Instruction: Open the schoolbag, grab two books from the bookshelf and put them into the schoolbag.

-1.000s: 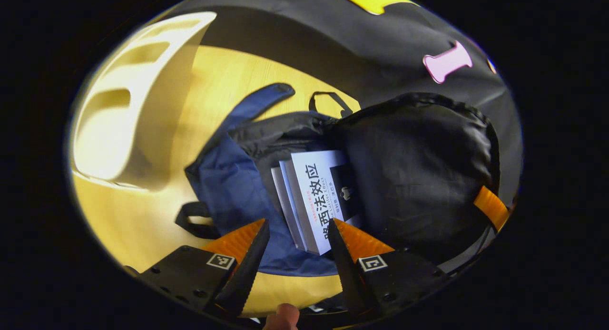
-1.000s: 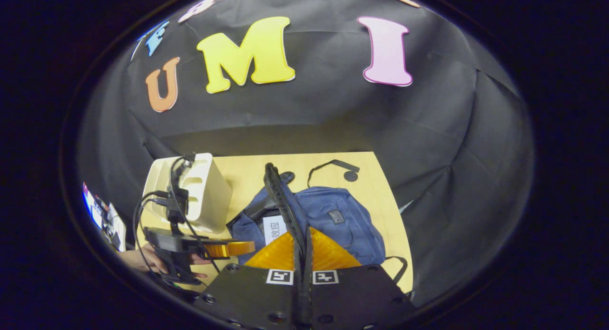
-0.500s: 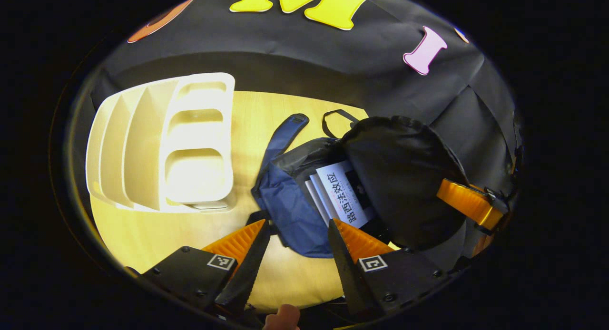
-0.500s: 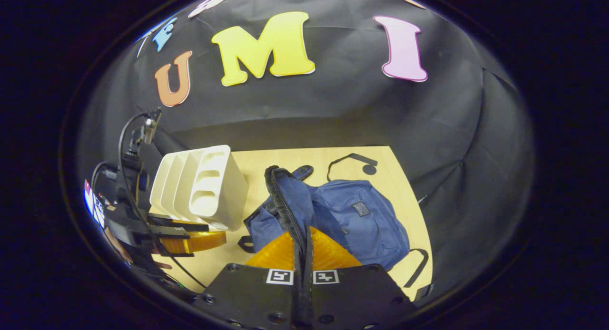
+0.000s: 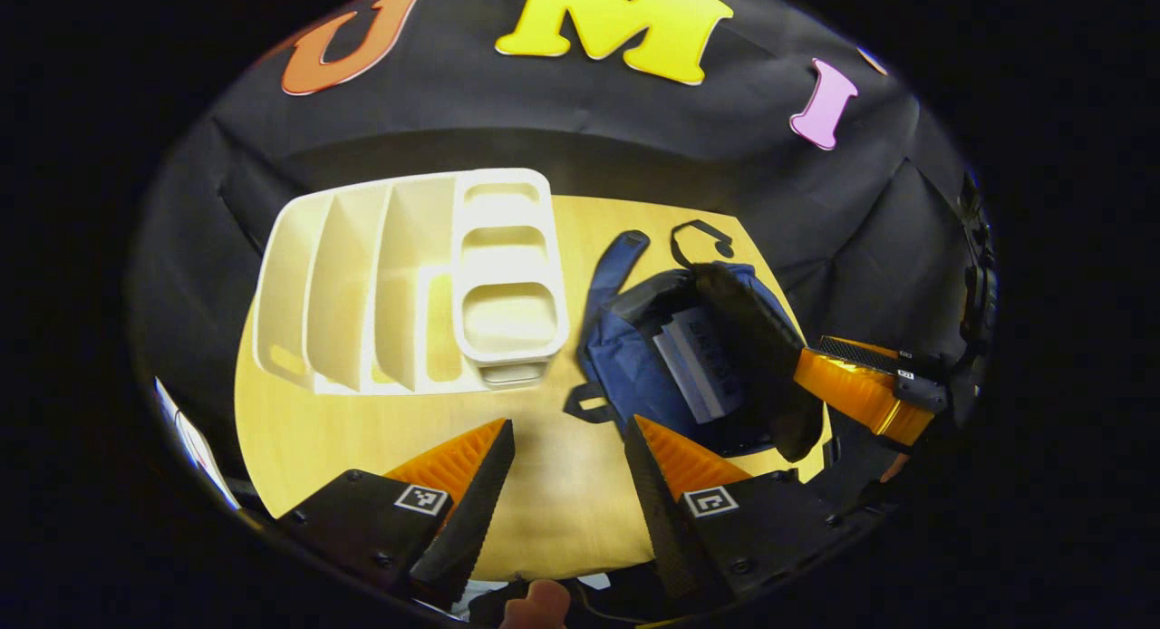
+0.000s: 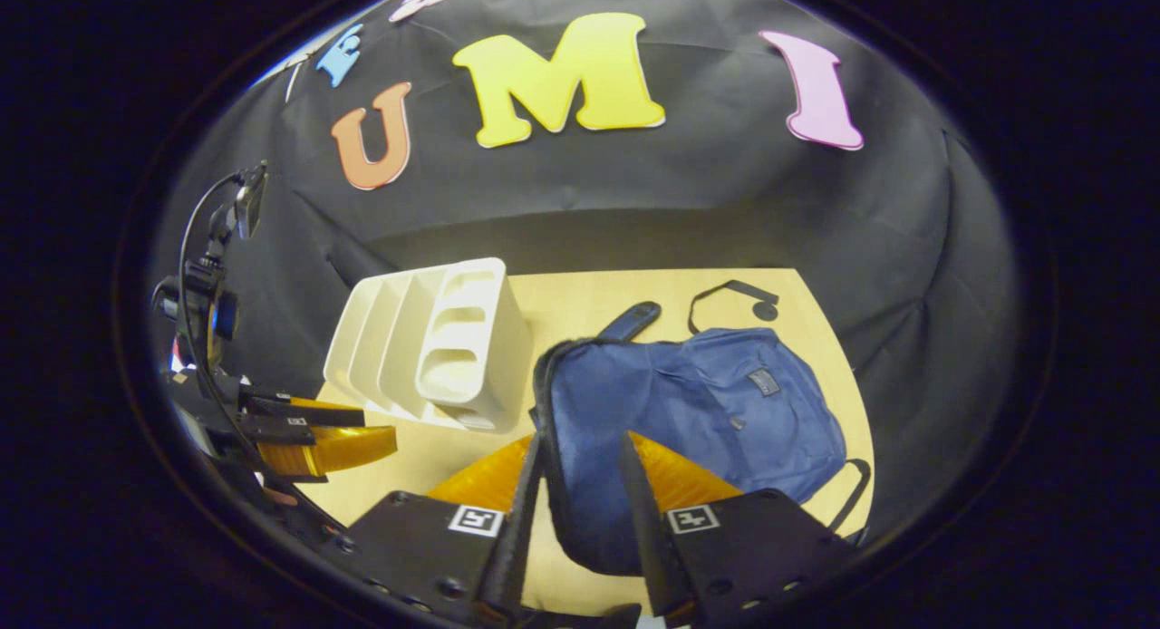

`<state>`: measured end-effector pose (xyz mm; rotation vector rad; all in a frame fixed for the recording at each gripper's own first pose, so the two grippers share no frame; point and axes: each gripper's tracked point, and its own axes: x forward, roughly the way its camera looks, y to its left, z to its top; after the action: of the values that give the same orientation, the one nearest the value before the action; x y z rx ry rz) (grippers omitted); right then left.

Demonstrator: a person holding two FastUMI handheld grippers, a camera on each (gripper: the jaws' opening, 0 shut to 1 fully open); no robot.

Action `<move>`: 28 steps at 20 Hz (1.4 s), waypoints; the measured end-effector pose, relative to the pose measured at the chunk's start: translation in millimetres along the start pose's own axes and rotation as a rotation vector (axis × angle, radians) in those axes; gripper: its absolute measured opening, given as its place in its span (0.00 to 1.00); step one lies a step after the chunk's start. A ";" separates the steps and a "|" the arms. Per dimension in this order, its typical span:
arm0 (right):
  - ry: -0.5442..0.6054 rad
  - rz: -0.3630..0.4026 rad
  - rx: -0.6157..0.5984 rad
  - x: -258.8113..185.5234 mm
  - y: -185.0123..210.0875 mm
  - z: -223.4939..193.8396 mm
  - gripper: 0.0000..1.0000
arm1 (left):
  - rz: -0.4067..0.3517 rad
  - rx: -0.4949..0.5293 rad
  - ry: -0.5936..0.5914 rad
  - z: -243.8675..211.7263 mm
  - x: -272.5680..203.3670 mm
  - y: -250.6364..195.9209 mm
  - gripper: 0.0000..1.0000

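The blue schoolbag (image 5: 625, 366) lies on the wooden table (image 5: 381, 448), right of the white bookshelf (image 5: 408, 285). Two pale books (image 5: 702, 366) lie in its mouth, under the half-raised flap with black lining (image 5: 752, 357). My left gripper (image 5: 562, 484) hangs open above the table's near edge, short of the bag, holding nothing. In the right gripper view, my right gripper (image 6: 571, 511) is open, and the flap's dark edge (image 6: 548, 430) runs loosely between its spread fingers over the schoolbag (image 6: 707, 411). The right gripper (image 5: 861, 393) also appears beside the flap in the left gripper view.
The bookshelf (image 6: 435, 348) stands left of the bag, and the left gripper (image 6: 317, 439) with its cable is in front of it. A black strap loop (image 6: 734, 294) lies on the table (image 6: 580, 294) behind the bag. Black cloth walls close the table's far and right sides.
My right gripper has opened and let go of the flap, which has sunk towards the bag. My left gripper has drawn back from the bag, bringing the bookshelf fully into view.
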<state>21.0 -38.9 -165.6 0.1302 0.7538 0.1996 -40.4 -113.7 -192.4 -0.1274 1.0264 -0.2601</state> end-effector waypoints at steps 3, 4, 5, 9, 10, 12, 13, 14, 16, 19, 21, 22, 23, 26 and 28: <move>-0.052 0.023 -0.010 -5.1 21.7 14.4 0.72 | 0.036 -0.010 -0.079 13.0 -21.0 21.5 0.79; -0.079 0.028 -0.011 -8.0 27.9 22.1 0.86 | 0.046 -0.012 -0.112 20.4 -27.0 27.0 0.79; -0.113 0.026 -0.022 -15.0 33.5 31.1 0.84 | 0.061 -0.013 -0.152 29.8 -33.2 32.6 0.79; -0.314 0.024 -0.071 -48.6 59.5 82.1 0.97 | 0.085 -0.024 -0.364 81.6 -78.9 42.3 0.78; -0.373 0.020 -0.080 -59.6 65.1 95.6 0.97 | 0.085 -0.023 -0.420 94.1 -91.7 43.1 0.79; -0.492 -0.004 -0.093 -83.8 71.9 123.2 0.96 | 0.098 -0.013 -0.532 118.9 -116.6 40.9 0.78; -0.546 -0.018 -0.094 -95.0 74.1 133.6 0.96 | 0.109 -0.003 -0.587 132.0 -130.4 40.9 0.79; -0.595 -0.030 -0.090 -107.2 77.1 143.7 0.96 | 0.117 0.007 -0.639 143.5 -148.5 42.5 0.80; -0.674 -0.052 -0.080 -127.7 81.2 161.5 0.99 | 0.143 0.024 -0.738 161.3 -175.1 42.9 0.98; -0.758 -0.088 -0.068 -153.7 84.3 176.6 0.94 | 0.170 0.047 -0.845 177.8 -204.4 40.8 0.98; -0.789 -0.103 -0.055 -165.2 85.5 178.7 0.98 | 0.194 0.065 -0.908 182.1 -223.7 43.5 0.98; -0.798 -0.111 -0.050 -168.2 85.2 178.6 0.99 | 0.204 0.074 -0.932 182.3 -232.0 42.9 0.98; -0.807 -0.118 -0.049 -170.3 83.4 177.9 0.96 | 0.208 0.080 -0.947 180.5 -236.5 41.5 0.98; -0.831 -0.152 -0.059 -176.8 78.5 171.1 0.99 | 0.211 0.091 -0.980 175.5 -242.8 36.0 0.98; -0.843 -0.163 -0.086 -181.4 82.6 162.6 0.94 | 0.211 0.089 -0.995 170.9 -246.6 32.7 0.98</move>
<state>-6.8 -7.0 88.1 0.0600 -0.0849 0.0094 -9.7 -17.8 92.2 -0.0521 0.0349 -0.0264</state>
